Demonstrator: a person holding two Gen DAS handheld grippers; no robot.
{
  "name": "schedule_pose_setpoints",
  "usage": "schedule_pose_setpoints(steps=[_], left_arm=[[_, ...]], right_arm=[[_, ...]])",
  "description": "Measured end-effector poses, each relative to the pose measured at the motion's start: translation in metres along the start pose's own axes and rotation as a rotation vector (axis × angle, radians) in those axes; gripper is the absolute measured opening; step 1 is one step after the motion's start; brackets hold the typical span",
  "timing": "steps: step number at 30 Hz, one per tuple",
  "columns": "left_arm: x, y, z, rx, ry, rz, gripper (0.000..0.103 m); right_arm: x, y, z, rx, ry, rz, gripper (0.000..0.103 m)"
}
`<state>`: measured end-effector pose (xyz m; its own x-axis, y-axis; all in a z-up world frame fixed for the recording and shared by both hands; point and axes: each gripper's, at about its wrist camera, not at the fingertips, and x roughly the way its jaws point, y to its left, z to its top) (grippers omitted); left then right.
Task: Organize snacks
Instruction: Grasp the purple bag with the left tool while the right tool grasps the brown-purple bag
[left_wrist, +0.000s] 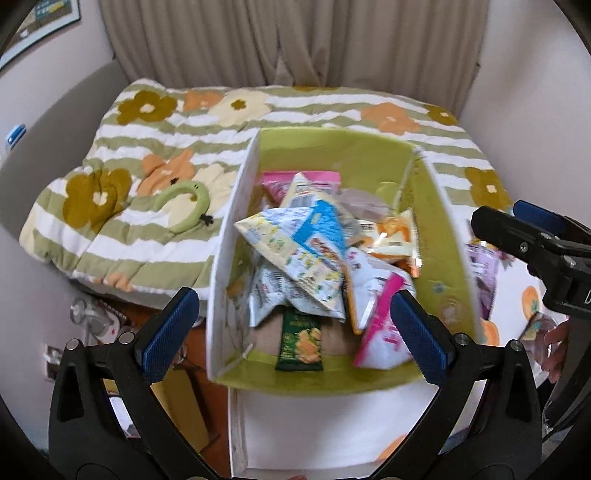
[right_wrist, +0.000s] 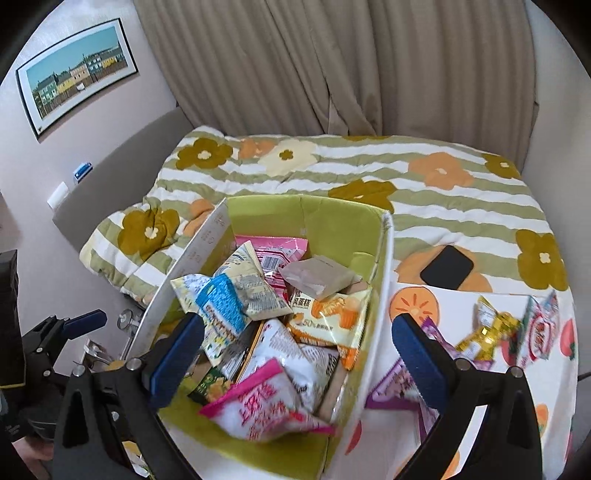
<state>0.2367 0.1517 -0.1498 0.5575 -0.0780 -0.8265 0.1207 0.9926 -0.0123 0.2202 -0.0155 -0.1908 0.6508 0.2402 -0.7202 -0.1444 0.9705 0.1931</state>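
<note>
The box (right_wrist: 373, 314) with green lining is sitting on a white tray (right_wrist: 454, 302) on the bed, and most snacks are already lying inside it in a loose pile. A pink-and-white bag (right_wrist: 258, 402) is hanging over the near edge at 6 o'clock, an orange bag (right_wrist: 328, 314) is lying at the middle, and a dark green bar (left_wrist: 300, 339) is flat on the bottom. Outside, at 3 o'clock from the box, a purple bag (right_wrist: 402, 373), a gold wrapper (right_wrist: 491, 328) and a red-white pack (right_wrist: 539, 328) are waiting on the tray.

The right gripper (right_wrist: 299, 354) is standing open over the box wall and is holding nothing. The left gripper (left_wrist: 295, 332) is also open and empty, above the near end of the box.

The bags are looking light, soft and puffy, with slippery foil — I judge that squeezing the middle could crush the food, so the flat sealed edge is the better place to take hold.

The blanket (right_wrist: 443, 206) with flowers and stripes is soft, so the tray may be rocking a little. A phone (right_wrist: 447, 267) is lying at 1 o'clock from the box. Curtains (right_wrist: 332, 66) are closing the far wall — a picture (right_wrist: 74, 70) is hanging at 10 o'clock.
</note>
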Motion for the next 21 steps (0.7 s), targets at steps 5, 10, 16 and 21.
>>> schedule_pose_setpoints(steps=[5,10,16,21], left_arm=[[-0.017,-0.030,-0.004,0.070,-0.030,-0.070,0.102],[-0.022,-0.072,-0.004,0.147,-0.040,-0.148,0.102],[-0.028,-0.127,-0.002,0.218,-0.060,-0.207,0.102],[-0.025,-0.180,0.000,0.267,-0.060,-0.218,0.102]], right_arm=[[-0.041,-0.014,-0.023,0.031,-0.034,-0.061,0.101],[-0.076,-0.043,-0.046,0.074,-0.042,-0.157,0.101],[-0.112,-0.093,-0.071,0.130,-0.036,-0.255,0.101],[-0.135,-0.135,-0.089,0.157,-0.052,-0.287,0.101]])
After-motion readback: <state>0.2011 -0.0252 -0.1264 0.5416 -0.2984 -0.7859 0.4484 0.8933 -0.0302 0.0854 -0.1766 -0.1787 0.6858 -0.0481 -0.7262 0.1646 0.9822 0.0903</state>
